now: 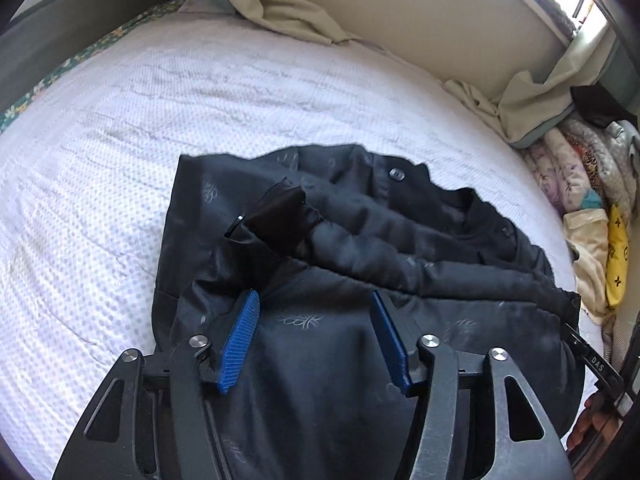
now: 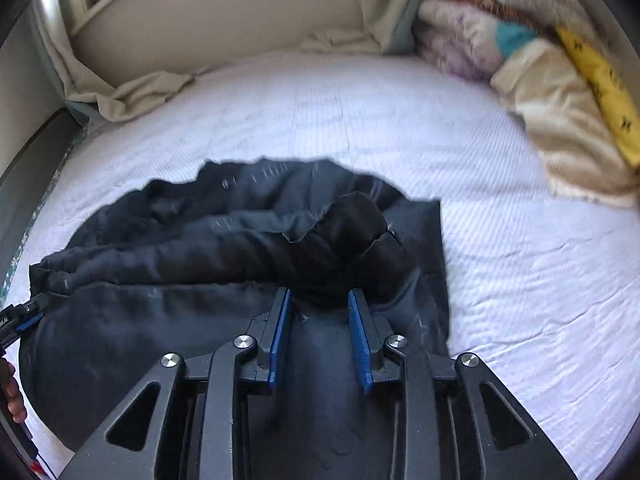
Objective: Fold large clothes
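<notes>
Left claw (image 1: pixel 316 304): jaws spread, empty, over the shiny black padded jacket (image 1: pixel 340 272).
Right claw (image 2: pixel 318 302): parted, holding nothing.
Jacket: half-folded on white quilted bedspread (image 1: pixel 160 120).
Risk: slippery sleeve (image 1: pixel 360 252) slides off — fold springs open.

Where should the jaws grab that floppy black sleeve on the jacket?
Probably the sleeve's black cuff. It sticks up loose on top of the jacket, so open jaws could close over it from above, coming from the near side.

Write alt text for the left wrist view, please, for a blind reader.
A black jacket, partly folded with a sleeve across it, lies on a white bedspread. The open left gripper is over it; piled blankets sit at right.
</notes>
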`<state>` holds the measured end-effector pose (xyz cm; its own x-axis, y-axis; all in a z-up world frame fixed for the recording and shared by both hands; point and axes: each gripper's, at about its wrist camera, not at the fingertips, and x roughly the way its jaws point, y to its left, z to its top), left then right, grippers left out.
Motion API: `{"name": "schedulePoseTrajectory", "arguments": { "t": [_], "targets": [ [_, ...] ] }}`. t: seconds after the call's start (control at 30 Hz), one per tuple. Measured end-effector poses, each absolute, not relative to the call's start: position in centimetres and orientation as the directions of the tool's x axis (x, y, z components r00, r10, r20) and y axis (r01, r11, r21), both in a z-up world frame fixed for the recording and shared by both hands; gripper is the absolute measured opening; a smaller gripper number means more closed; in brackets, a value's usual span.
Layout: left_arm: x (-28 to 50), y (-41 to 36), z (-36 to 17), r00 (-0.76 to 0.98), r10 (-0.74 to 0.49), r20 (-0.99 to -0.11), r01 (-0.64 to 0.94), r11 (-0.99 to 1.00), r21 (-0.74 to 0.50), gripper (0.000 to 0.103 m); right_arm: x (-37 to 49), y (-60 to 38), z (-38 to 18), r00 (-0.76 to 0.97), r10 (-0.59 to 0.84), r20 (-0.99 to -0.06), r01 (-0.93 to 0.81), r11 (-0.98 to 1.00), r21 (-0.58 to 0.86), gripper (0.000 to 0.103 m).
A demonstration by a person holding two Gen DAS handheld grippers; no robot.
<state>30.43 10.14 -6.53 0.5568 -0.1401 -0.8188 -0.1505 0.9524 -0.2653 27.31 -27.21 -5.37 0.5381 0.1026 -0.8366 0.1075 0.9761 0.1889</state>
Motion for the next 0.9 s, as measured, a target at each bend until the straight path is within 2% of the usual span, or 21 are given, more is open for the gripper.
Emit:
{"name": "schedulePoseTrajectory", "arguments": {
  "t": [0.17,0.33,0.6,0.7,0.73,0.8,0.83,0.9],
  "targets": [
    [30.9,10.9,-7.9,0.526,-0.179,-0.832,-0.155,0.941,-0.300,0.055,27.3,-27.4,-7.5,0.530,0.132,-0.838,0.114,0.968,0.224,0.024],
    [31.0,10.3,-9.1,0.519,-0.170,-0.837,-0.127,0.954,-0.272,0.053,27.5,-28.3,-8.7,0.528,0.176,-0.831,0.131,0.950,0.285,0.022],
    [31.4,10.2,-9.5,0.521,-0.168,-0.837,-0.143,0.949,-0.280,0.053,27.4,-27.1,-9.2,0.564,0.102,-0.819,0.127,0.970,0.208,0.021],
    [31.2,10.4,-8.4,0.523,-0.188,-0.831,-0.151,0.940,-0.307,0.061,27.5,-27.8,-8.5,0.548,0.134,-0.825,0.160,0.952,0.261,0.022],
    [31.1,10.3,-8.0,0.527,-0.193,-0.827,-0.144,0.939,-0.311,0.066,27.5,-28.2,-8.2,0.543,0.155,-0.825,0.175,0.940,0.292,0.025],
    [30.9,10.3,-7.3,0.532,-0.189,-0.825,-0.127,0.946,-0.299,0.070,27.3,-29.1,-7.2,0.532,0.240,-0.812,0.187,0.902,0.389,0.040],
    [30.9,10.2,-7.1,0.533,-0.185,-0.825,-0.115,0.951,-0.288,0.071,27.3,-29.4,-6.9,0.529,0.268,-0.805,0.186,0.889,0.418,0.052],
    [30.7,10.2,-6.7,0.531,-0.188,-0.826,-0.109,0.952,-0.286,0.072,27.0,-29.7,-5.5,0.535,0.295,-0.792,0.191,0.871,0.453,0.056]
  ]
}}
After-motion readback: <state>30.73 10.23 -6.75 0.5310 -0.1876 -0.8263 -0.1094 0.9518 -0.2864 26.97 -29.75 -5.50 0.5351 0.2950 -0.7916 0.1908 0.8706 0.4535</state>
